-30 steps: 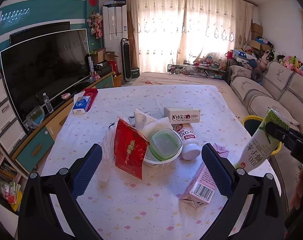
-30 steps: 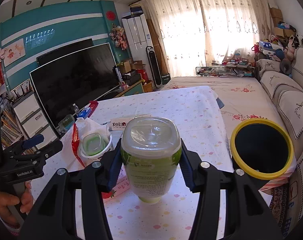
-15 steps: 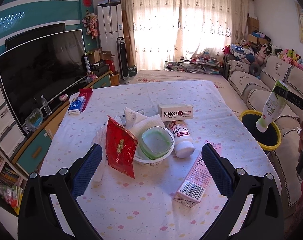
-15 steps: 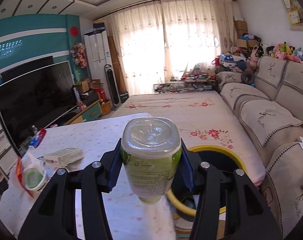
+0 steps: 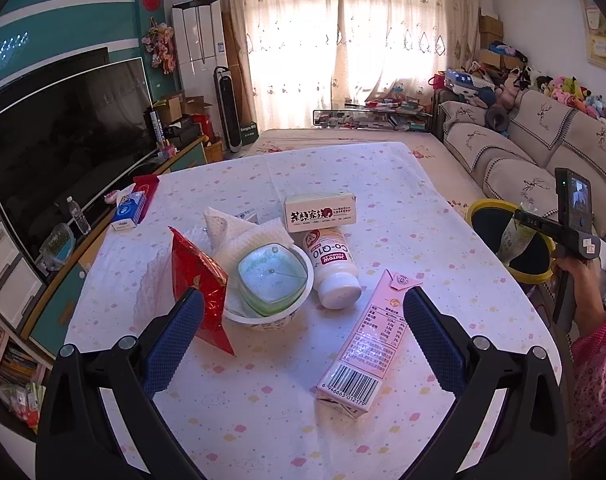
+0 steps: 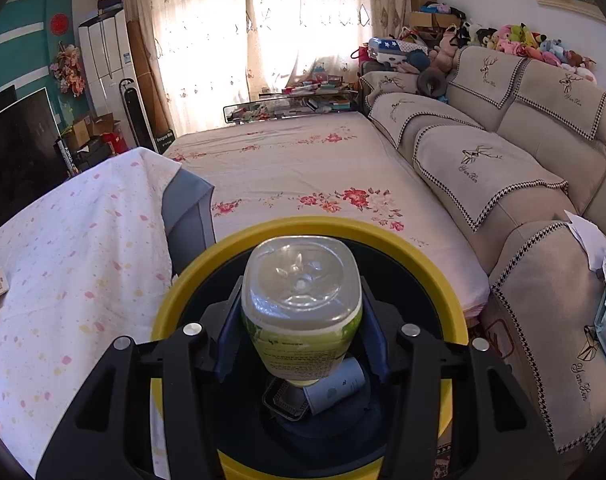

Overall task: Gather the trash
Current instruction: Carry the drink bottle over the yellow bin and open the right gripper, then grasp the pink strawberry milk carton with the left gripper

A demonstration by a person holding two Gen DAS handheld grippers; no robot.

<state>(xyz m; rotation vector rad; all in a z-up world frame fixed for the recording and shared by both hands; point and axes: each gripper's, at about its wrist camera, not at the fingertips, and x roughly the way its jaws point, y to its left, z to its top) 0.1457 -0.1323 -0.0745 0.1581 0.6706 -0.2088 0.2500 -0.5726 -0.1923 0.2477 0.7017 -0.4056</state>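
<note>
My right gripper (image 6: 301,332) is shut on a green-and-white plastic bottle (image 6: 301,300) and holds it over the mouth of the yellow-rimmed bin (image 6: 383,236); the bottle also shows in the left wrist view (image 5: 515,240) above the bin (image 5: 487,206). Some trash lies at the bin's bottom (image 6: 335,390). My left gripper (image 5: 303,340) is open and empty above the table. In front of it lie a pink carton (image 5: 371,340), a white Co-Q10 bottle (image 5: 333,260), a bowl holding a green cup (image 5: 269,276), a red wrapper (image 5: 199,284) and a cream box (image 5: 321,212).
The table has a dotted white cloth (image 5: 263,400). Crumpled white paper (image 5: 239,232) sits behind the bowl; a blue tissue pack (image 5: 129,212) lies far left. A TV (image 5: 63,144) stands left, a sofa (image 6: 503,184) right of the bin.
My right gripper carried the green bottle off the table's right side and down over the bin's mouth. My left gripper drew slightly closer to the trash pile.
</note>
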